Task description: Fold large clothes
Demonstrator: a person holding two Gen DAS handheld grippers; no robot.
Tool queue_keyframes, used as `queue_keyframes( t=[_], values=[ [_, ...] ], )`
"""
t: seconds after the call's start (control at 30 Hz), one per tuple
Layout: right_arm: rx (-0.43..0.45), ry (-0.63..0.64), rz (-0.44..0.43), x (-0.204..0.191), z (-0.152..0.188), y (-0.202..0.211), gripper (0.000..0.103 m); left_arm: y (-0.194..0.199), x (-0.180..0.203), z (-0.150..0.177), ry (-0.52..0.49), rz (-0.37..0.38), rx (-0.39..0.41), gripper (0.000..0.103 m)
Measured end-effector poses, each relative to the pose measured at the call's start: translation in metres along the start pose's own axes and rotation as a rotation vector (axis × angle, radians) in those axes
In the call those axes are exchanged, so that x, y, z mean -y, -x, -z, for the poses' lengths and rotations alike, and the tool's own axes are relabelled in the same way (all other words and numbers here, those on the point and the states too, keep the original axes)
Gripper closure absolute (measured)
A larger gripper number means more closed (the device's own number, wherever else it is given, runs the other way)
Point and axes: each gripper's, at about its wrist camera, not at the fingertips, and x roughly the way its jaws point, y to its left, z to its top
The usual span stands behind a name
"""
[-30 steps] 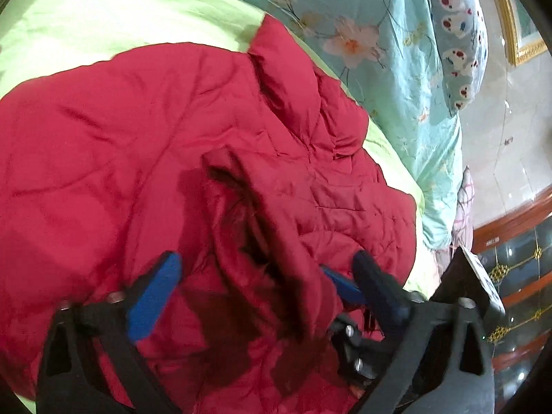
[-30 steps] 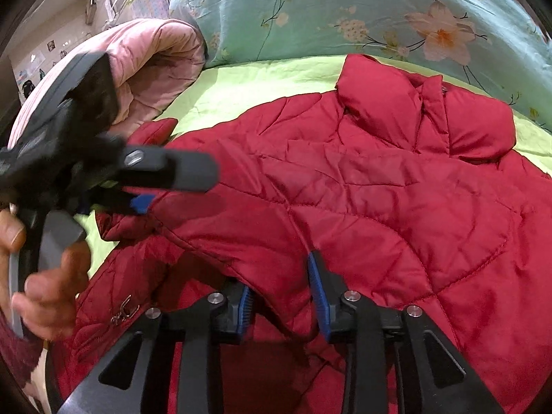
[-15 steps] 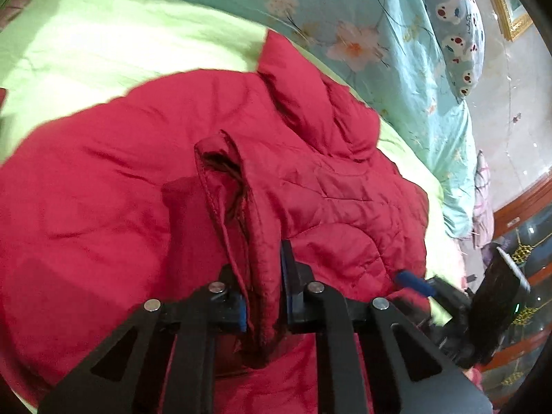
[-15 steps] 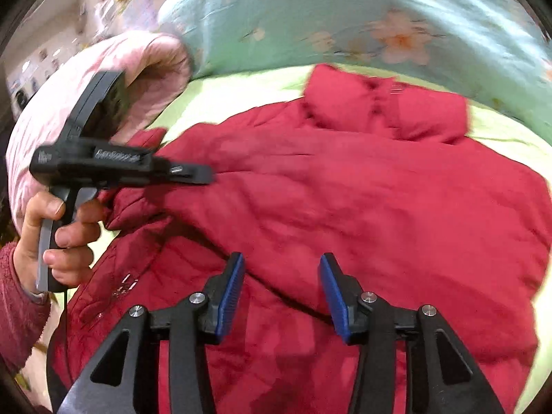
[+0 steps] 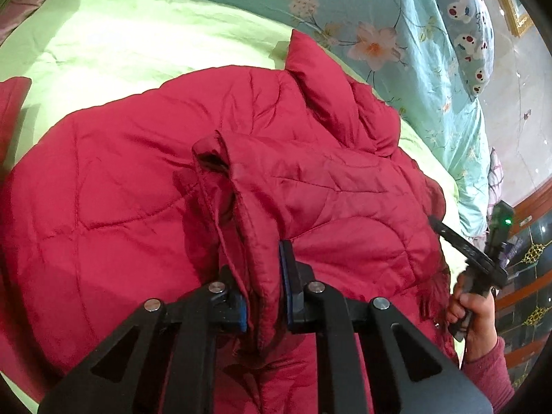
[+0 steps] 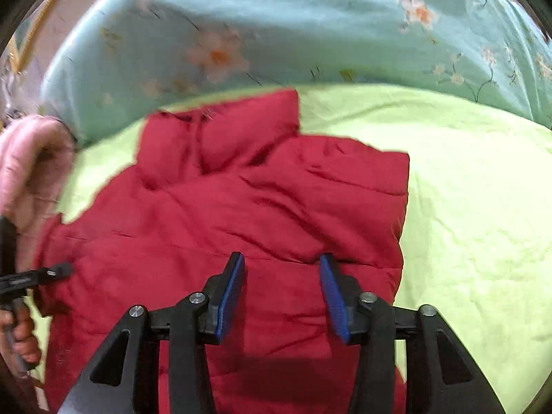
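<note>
A red quilted jacket (image 5: 103,189) lies spread on a lime-green bed sheet (image 5: 120,51), collar toward the pillows. My left gripper (image 5: 264,286) is shut on a raised fold of the jacket's sleeve or edge (image 5: 248,214), holding it over the jacket's body. My right gripper (image 6: 281,296) is open and empty, its blue pads above the jacket (image 6: 241,224) near the right side. The right gripper also shows in the left wrist view (image 5: 469,258), held by a hand at the jacket's right edge. The left gripper's tip shows in the right wrist view (image 6: 51,272).
A teal floral duvet (image 6: 276,34) lies piled along the head of the bed. A pink quilted garment (image 6: 31,165) lies at the left. A patterned pillow (image 5: 462,27) and a wooden bed frame (image 5: 531,200) are at the right. Bare green sheet (image 6: 476,207) lies right of the jacket.
My left gripper closed on the jacket fold and lifted it over the body. My right gripper let go of the fabric, opened and swung away to the right.
</note>
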Motion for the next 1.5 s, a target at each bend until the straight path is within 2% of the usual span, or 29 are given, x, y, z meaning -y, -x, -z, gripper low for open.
queue_keyframes(
  t=[0.13, 0.2, 0.37, 0.5, 0.7, 0.77, 0.83, 0.9, 1.03, 1.2, 1.4, 1.5],
  values=[
    [-0.051, 0.029, 0.032, 0.003, 0.008, -0.027, 0.060, -0.006, 0.004, 0.000, -0.053, -0.048, 0.012, 0.087],
    [-0.055, 0.034, 0.037, 0.002, 0.011, -0.033, 0.059, -0.012, 0.007, 0.000, -0.091, -0.093, 0.022, 0.084],
    [-0.055, 0.017, 0.014, 0.008, 0.013, -0.037, 0.059, -0.022, 0.011, 0.003, -0.123, -0.147, 0.031, 0.080],
    [-0.054, -0.001, 0.021, 0.006, 0.010, -0.032, 0.059, -0.017, 0.017, 0.004, -0.129, -0.180, 0.035, 0.075],
    [0.010, -0.029, -0.031, -0.007, 0.013, 0.012, 0.055, -0.007, 0.025, 0.009, -0.142, -0.220, 0.030, 0.067],
    [0.028, -0.014, -0.057, -0.015, 0.015, 0.023, 0.055, -0.003, 0.029, 0.012, -0.158, -0.265, 0.040, 0.055],
    [0.017, 0.012, -0.097, -0.029, 0.016, 0.025, 0.056, -0.003, 0.033, 0.015, -0.188, -0.322, 0.052, 0.048],
    [-0.023, 0.053, -0.069, -0.039, 0.020, 0.014, 0.056, -0.004, 0.033, 0.017, -0.202, -0.342, 0.051, 0.045],
    [-0.099, 0.087, -0.018, -0.042, 0.032, -0.013, 0.056, 0.006, 0.033, 0.020, -0.177, -0.346, 0.061, 0.039],
    [-0.101, 0.112, 0.013, -0.047, 0.033, -0.016, 0.056, 0.036, 0.031, 0.034, -0.136, -0.346, 0.116, 0.037],
    [-0.063, 0.054, -0.084, -0.053, 0.034, 0.015, 0.055, 0.087, 0.009, 0.050, -0.035, -0.331, 0.211, 0.034],
    [-0.040, 0.046, -0.148, -0.059, 0.038, 0.034, 0.055, 0.107, -0.007, 0.053, 0.030, -0.350, 0.252, 0.032]
  ],
)
